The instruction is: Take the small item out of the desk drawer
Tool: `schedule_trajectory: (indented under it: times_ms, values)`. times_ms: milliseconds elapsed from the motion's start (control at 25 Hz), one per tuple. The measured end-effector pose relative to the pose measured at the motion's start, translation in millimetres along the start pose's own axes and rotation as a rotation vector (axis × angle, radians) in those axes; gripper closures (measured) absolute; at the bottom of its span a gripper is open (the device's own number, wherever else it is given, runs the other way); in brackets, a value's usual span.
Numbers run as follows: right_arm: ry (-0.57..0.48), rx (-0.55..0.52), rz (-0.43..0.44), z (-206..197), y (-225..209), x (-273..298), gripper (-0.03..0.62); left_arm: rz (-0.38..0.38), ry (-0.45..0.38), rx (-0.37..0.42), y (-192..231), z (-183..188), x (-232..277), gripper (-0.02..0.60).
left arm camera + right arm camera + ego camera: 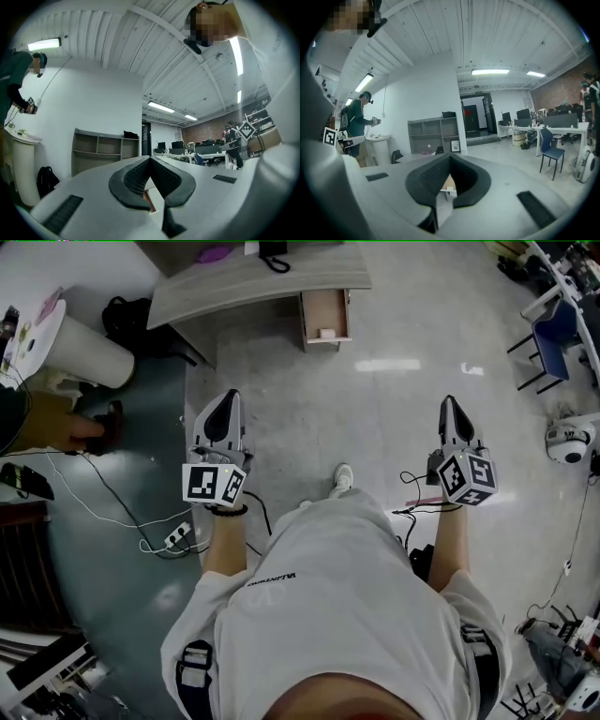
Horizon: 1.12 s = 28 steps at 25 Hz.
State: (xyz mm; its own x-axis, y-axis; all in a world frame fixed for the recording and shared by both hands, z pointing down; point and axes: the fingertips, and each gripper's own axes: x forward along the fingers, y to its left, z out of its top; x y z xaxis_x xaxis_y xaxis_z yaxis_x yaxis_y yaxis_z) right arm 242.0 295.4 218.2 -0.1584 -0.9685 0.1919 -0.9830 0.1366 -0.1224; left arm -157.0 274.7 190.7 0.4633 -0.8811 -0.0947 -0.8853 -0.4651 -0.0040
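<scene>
The grey desk point(246, 282) stands ahead at the top of the head view, its wooden drawer point(325, 317) pulled open toward me. A small white item point(326, 333) lies at the drawer's front end. My left gripper point(228, 401) and right gripper point(449, 406) hover over the floor well short of the desk, both pointed at it, each shut with nothing held. In the left gripper view the left gripper point(150, 160) has its tips together, and the drawer point(151, 197) shows in the gap below them. In the right gripper view the right gripper point(451, 157) frames the drawer point(447, 182) and the white item point(450, 189).
A black telephone point(274, 257) sits on the desk and a black bag point(131, 320) lies beside it. A white round stand point(89, 352) and a person point(56, 427) are at the left. Cables and a power strip point(178, 535) lie on the floor. A blue chair point(553, 334) is at the far right.
</scene>
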Motion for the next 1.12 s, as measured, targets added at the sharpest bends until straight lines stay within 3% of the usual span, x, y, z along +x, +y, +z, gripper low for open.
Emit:
schedule_trajectory:
  times_ms: [560, 920, 1120]
  values:
    - [0.016, 0.003, 0.103, 15, -67, 83, 0.594, 0.114, -0.024, 0.048, -9, 12, 84, 0.583]
    - [0.041, 0.033, 0.148, -2, -64, 107, 0.594, 0.094, 0.008, 0.059, -17, 4, 104, 0.583]
    - [0.041, 0.010, 0.136, 2, -59, 120, 0.594, 0.079, 0.004, 0.025, -7, -10, 117, 0.583]
